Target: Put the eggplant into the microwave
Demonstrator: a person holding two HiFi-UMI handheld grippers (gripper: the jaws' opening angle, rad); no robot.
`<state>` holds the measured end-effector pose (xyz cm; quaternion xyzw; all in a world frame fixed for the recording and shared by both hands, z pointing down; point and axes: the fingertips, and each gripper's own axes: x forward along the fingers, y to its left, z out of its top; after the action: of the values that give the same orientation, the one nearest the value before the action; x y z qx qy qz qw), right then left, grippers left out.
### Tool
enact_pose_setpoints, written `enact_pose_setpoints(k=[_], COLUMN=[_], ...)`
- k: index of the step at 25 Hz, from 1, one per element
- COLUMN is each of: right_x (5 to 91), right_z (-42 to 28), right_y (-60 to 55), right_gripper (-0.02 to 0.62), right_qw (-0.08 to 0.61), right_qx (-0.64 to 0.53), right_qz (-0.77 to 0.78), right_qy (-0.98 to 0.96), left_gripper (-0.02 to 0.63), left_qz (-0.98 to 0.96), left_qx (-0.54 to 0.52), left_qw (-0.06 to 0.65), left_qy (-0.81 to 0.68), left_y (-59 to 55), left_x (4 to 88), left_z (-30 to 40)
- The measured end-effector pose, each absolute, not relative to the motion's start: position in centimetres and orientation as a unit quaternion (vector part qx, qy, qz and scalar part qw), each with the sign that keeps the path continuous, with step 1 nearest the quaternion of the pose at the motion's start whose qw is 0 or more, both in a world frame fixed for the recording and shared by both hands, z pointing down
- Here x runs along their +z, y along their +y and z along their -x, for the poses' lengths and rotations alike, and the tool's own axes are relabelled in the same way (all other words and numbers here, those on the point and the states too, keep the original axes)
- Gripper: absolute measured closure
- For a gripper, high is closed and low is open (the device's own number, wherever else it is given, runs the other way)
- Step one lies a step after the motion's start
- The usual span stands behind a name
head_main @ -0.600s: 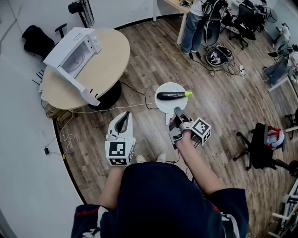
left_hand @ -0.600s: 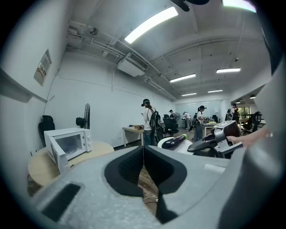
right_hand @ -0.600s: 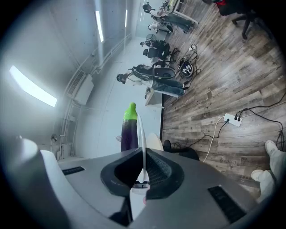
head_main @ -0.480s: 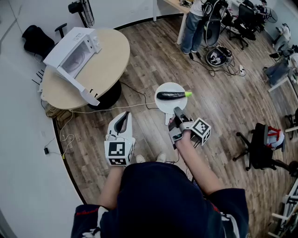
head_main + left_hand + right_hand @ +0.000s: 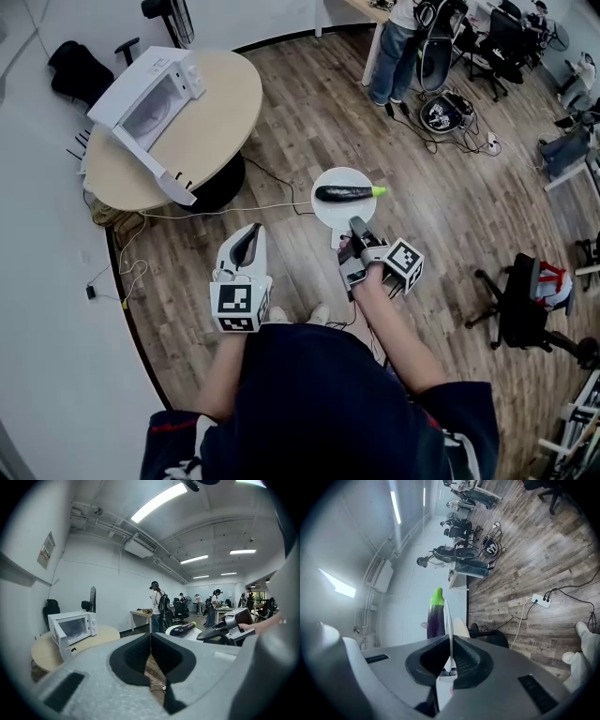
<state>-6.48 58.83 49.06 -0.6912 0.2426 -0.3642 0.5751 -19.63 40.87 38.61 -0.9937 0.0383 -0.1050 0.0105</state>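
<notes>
In the head view, the eggplant (image 5: 345,193) is seen lying on a white plate (image 5: 327,214), well apart from the microwave (image 5: 150,98). The microwave is set on a round table (image 5: 220,127) with its door open. The plate's near rim is met by the tip of the right gripper (image 5: 357,225). The left gripper (image 5: 246,246) is held beside it.

In the left gripper view, the jaws are pressed together with nothing between them.

In the right gripper view, the thin plate rim is pinched between the jaws.
</notes>
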Motion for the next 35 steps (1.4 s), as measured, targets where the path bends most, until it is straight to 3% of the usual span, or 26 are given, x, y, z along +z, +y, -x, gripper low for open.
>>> enact_pose_setpoints(k=[23, 35], right_x=[52.0, 51.7], right_z=[2.5, -3.9], right_y=[58.2, 50.3], right_gripper=[0.576, 0.576], right_qw=[0.558, 0.561], right_qx=[-0.396, -0.395], right_qz=[0.676, 0.674], right_qy=[0.273, 0.275], left_gripper=[0.588, 0.588], left_qz=[0.988, 0.989], left_qx=[-0.122, -0.121], left_qw=[-0.003, -0.005], left_qy=[0.090, 0.084], left_y=[41.2, 33.6], left_x=[41.3, 41.2], left_z=[17.6, 10.5])
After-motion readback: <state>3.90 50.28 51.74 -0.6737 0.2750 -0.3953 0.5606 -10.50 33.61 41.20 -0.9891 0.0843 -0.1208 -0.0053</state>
